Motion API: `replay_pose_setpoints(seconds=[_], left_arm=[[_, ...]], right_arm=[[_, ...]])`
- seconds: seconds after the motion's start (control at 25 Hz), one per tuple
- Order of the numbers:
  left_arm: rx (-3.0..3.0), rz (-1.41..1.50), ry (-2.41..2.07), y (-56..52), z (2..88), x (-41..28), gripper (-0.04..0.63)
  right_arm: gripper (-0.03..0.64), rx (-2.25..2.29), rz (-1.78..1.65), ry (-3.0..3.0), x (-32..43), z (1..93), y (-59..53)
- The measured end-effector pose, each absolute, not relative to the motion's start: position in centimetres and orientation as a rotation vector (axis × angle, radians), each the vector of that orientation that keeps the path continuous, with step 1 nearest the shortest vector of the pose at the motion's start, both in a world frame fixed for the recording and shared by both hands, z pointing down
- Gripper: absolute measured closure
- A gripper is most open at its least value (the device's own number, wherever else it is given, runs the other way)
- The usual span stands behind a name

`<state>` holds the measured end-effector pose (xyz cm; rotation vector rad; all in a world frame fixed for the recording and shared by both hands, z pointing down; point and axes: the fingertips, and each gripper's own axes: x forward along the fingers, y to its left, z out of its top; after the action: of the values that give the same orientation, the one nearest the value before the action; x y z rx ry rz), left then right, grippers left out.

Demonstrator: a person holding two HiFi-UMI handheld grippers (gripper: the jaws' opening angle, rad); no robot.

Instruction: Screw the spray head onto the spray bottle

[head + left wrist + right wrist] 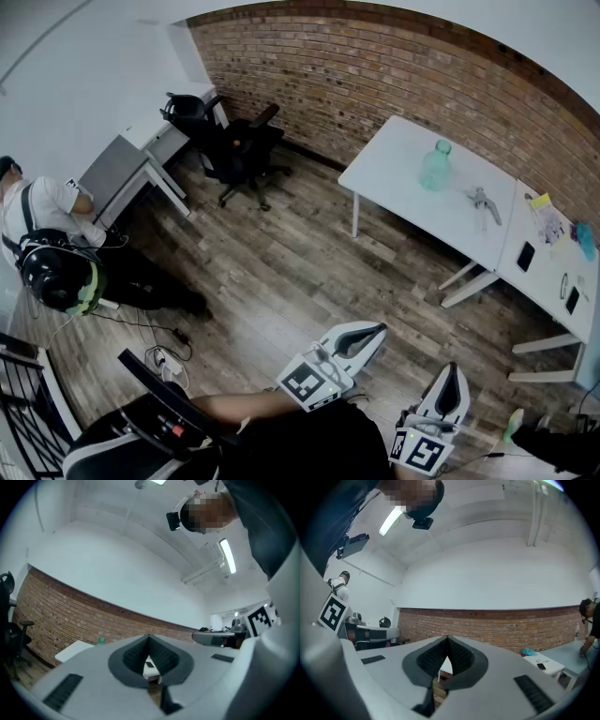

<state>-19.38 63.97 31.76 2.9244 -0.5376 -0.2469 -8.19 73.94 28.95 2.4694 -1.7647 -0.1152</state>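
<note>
1. State: left gripper [373,331] and right gripper [451,371] are both clenched. Each gripper view shows the pads meeting with nothing between them. Both are held low by the person's body, well apart from the work.
2. Parts: the spray bottle [436,167] stands upright on the white counter [394,169] by the brick wall. The spray head [483,203] lies on the same counter, to the bottle's right in the head view, not touching it.
3. My read of the step: approach. Nothing is grasped and the head is not on the neck, so the task is at its start.
4. Come up square to the counter's near edge so both parts sit in front, one per gripper.
5. Release both jaws before reaching; clenched, they can only knock things over.
6. Left gripper takes the bottle mid-body. It looks like thin translucent plastic, so it probably flexes and tips easily. Squeeze lightly and keep it planted on the counter.
7. Right gripper takes the spray head near its collar, not the trigger. It is too small here to tell whether it has a dip tube; if so, feed that in first.
8. Main risk is cross-threading. Seat the collar flat, back-turn until it drops, then tighten in short regrips.
</note>
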Motion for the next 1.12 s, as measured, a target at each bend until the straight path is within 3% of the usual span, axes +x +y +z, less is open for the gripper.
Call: replay_pose_setpoints(seconds=[0.2, 1.12], left_arm=[[2.945, -0.208, -0.664, 61.3, 31.9, -19.5, 0.595], [2.911, -0.231, -0.702, 64.9, 31.5, -17.2, 0.595]], right_arm=[[0.609, 2.418, -0.1, -1.91, -7.9, 30.1, 70.7], [0.609, 2.494, 0.065, -1.993, -4.5, 31.7, 75.0]])
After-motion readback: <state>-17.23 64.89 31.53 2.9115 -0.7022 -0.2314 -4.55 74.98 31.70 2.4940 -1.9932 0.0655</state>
